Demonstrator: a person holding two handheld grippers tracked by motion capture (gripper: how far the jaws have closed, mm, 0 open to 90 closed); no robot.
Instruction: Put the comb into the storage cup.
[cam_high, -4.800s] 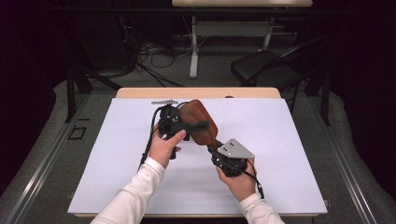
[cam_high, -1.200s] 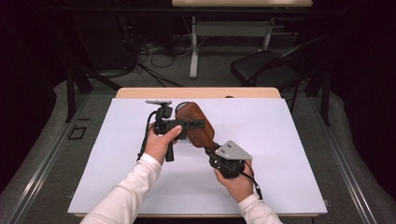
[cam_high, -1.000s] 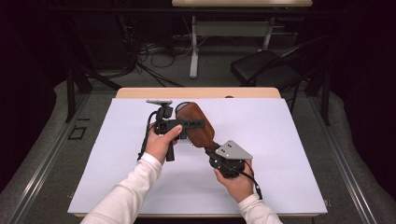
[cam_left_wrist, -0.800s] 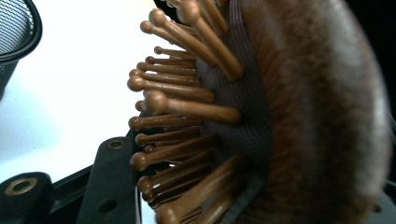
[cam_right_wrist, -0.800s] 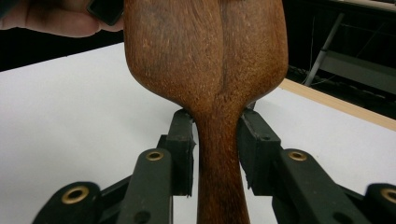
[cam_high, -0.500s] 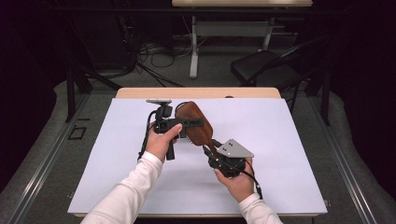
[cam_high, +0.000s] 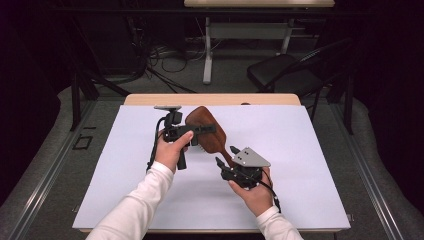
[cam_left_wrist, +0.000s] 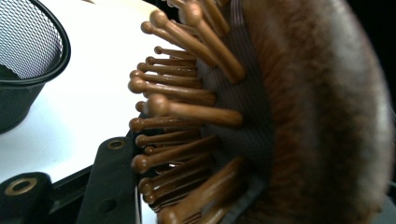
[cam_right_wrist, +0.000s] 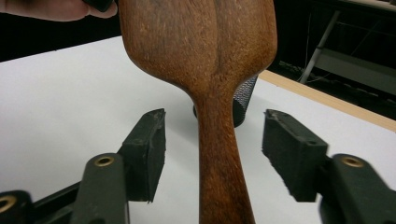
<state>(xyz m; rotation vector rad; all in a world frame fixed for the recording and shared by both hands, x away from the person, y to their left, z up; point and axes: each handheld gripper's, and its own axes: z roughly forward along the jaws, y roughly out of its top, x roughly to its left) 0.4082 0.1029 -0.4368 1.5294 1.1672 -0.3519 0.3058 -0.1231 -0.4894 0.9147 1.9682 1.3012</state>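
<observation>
L hand (cam_high: 172, 150): mid-table, raised, wrist bent in toward centre.
L gripper (cam_high: 207, 129): jaws clamped on wooden hairbrush (cam_high: 206, 134) head, bristles facing it.
R hand (cam_high: 252, 192): nearer, right of centre.
R gripper (cam_right_wrist: 212, 154): jaws just been opening; handle between pads, untouched.
Writing: none legible.
Far: mesh cup (cam_right_wrist: 243, 100).

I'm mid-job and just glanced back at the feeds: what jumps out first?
The wooden hairbrush held above the middle of the white table stands out first. The left gripper is clamped on its head, bristles beside the jaw. The right gripper has just been opening: its pads stand clear on either side of the handle. A black mesh cup stands behind.
</observation>
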